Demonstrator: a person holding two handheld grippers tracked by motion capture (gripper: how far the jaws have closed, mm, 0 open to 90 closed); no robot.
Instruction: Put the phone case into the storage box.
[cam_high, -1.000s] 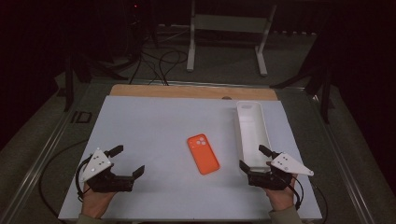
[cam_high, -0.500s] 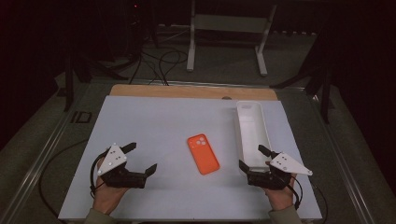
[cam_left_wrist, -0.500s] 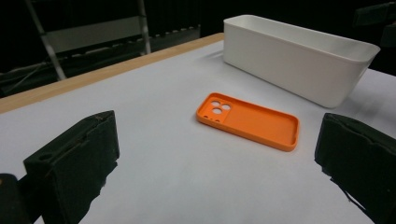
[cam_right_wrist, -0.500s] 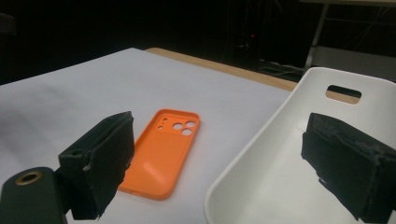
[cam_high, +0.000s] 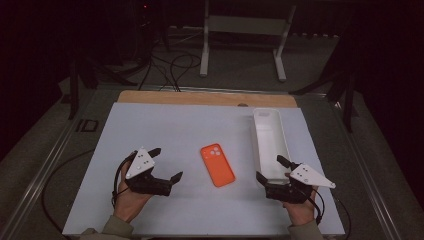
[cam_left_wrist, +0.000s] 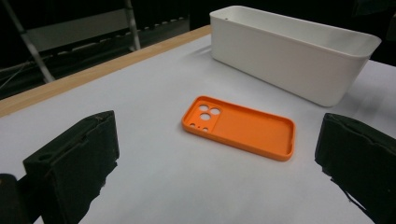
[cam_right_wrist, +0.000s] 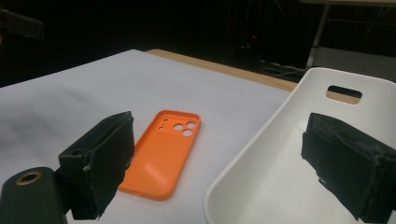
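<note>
Across the middle of the high view sits the white table mat (cam_high: 165, 125), taking up most of the frame, with a strip of wooden board (cam_high: 200, 97) peeking out along its top edge. Right of centre there's a long white bin (cam_high: 267, 137), open side up, running top to bottom. Lower left, the left gripper (cam_high: 166, 163) has its jaws spread wide with nothing in them, aimed toward the middle. Lower right, the right gripper (cam_high: 270, 167) is spread wide too, nothing between the jaws, just at the bin's near end. The orange phone case (cam_high: 217, 164) lies flat, hollow side up, just below centre, between the two grippers and just left of the bin, touched by neither.
</note>
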